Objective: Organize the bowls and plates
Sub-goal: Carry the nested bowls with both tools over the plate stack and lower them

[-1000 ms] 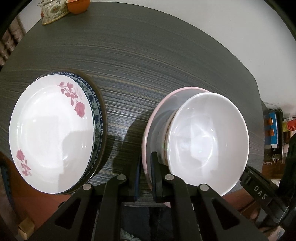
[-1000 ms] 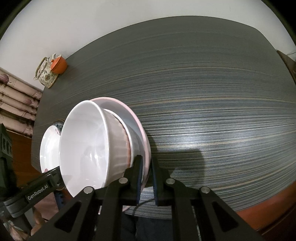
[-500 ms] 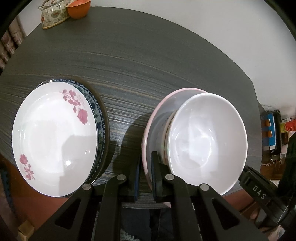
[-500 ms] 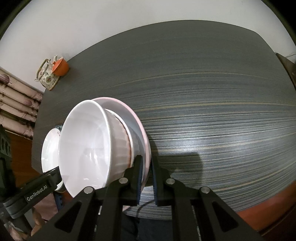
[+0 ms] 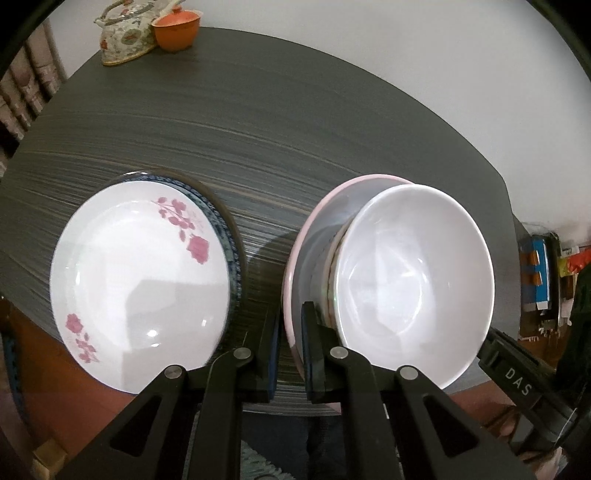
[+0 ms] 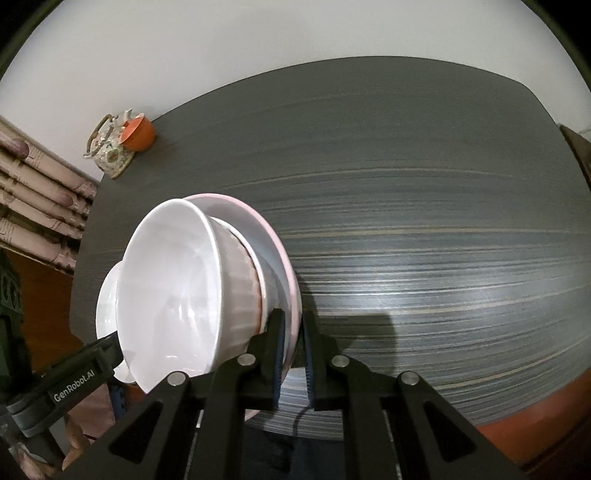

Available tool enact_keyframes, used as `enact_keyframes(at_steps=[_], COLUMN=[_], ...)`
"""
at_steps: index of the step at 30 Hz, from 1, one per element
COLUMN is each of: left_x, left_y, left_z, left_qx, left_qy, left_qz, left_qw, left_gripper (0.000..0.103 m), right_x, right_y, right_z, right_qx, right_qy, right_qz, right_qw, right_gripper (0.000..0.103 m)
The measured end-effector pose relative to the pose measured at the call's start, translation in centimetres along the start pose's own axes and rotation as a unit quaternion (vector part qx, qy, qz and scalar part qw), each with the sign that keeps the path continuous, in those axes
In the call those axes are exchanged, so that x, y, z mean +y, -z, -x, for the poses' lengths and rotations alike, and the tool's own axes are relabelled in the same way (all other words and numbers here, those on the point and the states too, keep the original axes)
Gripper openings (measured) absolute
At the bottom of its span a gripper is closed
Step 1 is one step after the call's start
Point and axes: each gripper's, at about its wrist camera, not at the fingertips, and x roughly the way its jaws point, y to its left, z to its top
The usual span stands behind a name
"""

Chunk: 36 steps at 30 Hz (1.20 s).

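Observation:
Both grippers clamp the near rim of a pink plate (image 5: 317,225) from opposite sides. The plate carries a stack of bowls, a white bowl (image 5: 413,280) on top. My left gripper (image 5: 290,354) is shut on the rim. My right gripper (image 6: 293,354) is shut on the same pink plate (image 6: 284,258), with the white bowl (image 6: 173,288) to its left. The stack is tilted, held above the dark table (image 5: 280,140). A white rose-patterned plate (image 5: 140,291) lies on a blue-rimmed plate (image 5: 231,258) at the left; it also shows in the right wrist view (image 6: 107,302).
A floral teapot (image 5: 125,37) and an orange cup (image 5: 175,29) stand at the table's far corner; they also show in the right wrist view as teapot (image 6: 109,151) and cup (image 6: 138,133). The table (image 6: 424,221) stretches to the right. A white wall is behind.
Both grippers with the pink plate and bowls have risen and drawn back a little; the teapot and cup have come further into view. The rose plate stack has stayed put.

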Motion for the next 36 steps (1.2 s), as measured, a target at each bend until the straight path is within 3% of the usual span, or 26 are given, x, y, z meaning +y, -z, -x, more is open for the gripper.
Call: enact_keyframes(at_steps=[20, 36], left_x=[6.0, 12.7], left_y=[-0.3, 0.0], left_z=[4.8, 6.0], left_qx=[-0.046, -0.050], left_qy=[-0.026, -0.048], left_qz=[0.056, 0.105], left_qw=[0.9970, 0.9920], left_gripper=[0.007, 0.007], right_x=[7.8, 14.2], right_y=[-0.4, 0.9], right_z=[1.2, -1.7], right_qx=[-0.001, 0.035], right_qy=[-0.029, -0.040], right_qz=[0.068, 0.109], right_qw=[0.997, 0.993], right_gripper=[0.010, 0.010])
